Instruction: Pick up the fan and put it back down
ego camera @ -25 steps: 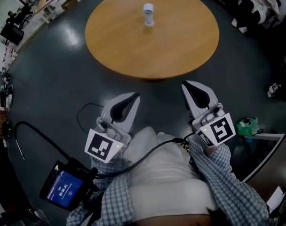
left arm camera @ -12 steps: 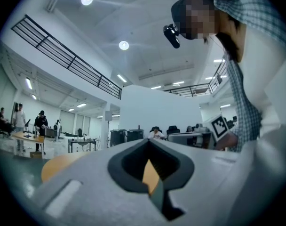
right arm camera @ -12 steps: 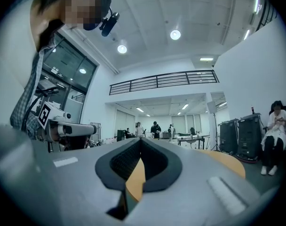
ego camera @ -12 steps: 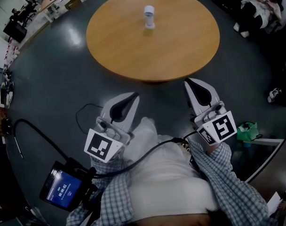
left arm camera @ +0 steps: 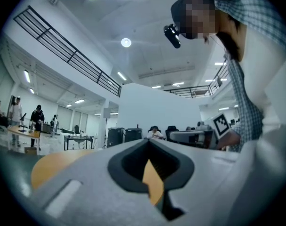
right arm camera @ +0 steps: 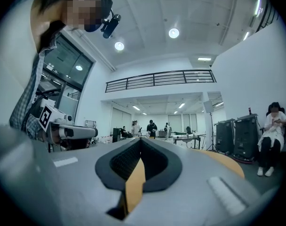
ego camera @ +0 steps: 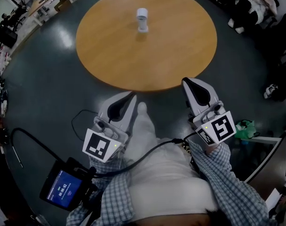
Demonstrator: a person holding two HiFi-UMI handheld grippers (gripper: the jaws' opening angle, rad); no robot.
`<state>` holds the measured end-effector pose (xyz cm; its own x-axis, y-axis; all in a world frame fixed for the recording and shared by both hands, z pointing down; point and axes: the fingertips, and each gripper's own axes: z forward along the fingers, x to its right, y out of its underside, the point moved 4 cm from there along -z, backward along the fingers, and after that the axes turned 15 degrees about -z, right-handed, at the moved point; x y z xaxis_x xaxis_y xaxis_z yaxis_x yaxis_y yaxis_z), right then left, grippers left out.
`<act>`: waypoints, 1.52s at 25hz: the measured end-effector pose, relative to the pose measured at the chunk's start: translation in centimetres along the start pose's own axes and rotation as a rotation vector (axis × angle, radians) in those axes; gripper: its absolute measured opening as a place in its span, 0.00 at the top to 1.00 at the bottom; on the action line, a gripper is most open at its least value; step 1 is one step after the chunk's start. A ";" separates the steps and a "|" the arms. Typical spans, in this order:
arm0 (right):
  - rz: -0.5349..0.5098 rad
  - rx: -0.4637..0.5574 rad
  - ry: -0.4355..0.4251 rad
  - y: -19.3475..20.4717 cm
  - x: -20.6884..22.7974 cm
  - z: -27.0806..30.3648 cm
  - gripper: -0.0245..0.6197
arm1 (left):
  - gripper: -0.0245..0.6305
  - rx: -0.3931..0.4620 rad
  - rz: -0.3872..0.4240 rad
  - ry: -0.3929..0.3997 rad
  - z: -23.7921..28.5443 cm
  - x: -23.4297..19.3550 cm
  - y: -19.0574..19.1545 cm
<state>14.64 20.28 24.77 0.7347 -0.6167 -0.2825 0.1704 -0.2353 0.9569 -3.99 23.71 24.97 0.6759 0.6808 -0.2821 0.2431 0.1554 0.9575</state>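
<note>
Fan [ego camera: 142, 20], seemingly a small white cylinder, stands on a round wooden table [ego camera: 180, 55]; left claw [ego camera: 131, 96] and right claw [ego camera: 186, 82] pressed together.

We find the head view dim and bluish, darkening toward its corners. The dark glossy floor [ego camera: 49, 74] carries a soft pale sheen at the upper left, while the round tan wooden table top [ego camera: 180, 41] is evenly lit, without hard shadows. Straight lines bow strongly near the edges. Both gripper views are brighter: we see a white hall lit from above by round ceiling lamps [left arm camera: 126, 42] and strips, with slight glare around them, inside a black circular vignette. Close to the lens, the pale grey left gripper [left arm camera: 148, 144] and pale grey right gripper [right arm camera: 139, 142] are soft and out of focus; the far hall looks sharper.
</note>
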 end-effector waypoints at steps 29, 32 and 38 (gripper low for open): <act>-0.011 -0.146 0.031 9.7 12.4 19.8 0.96 | 0.96 -0.117 -0.104 0.081 15.3 -20.6 0.7; -0.014 -0.155 -0.014 10.8 12.4 20.4 0.96 | 0.96 -0.122 -0.110 0.067 15.1 -20.8 0.7; -0.050 -0.182 -0.158 13.6 11.5 22.2 0.96 | 0.96 -0.102 -0.157 0.016 14.6 -21.7 0.2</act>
<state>10.82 -6.66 33.08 0.6126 -0.7212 -0.3236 0.3306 -0.1381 0.9336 -8.45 -1.52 30.41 0.6236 0.6539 -0.4284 0.2721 0.3323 0.9031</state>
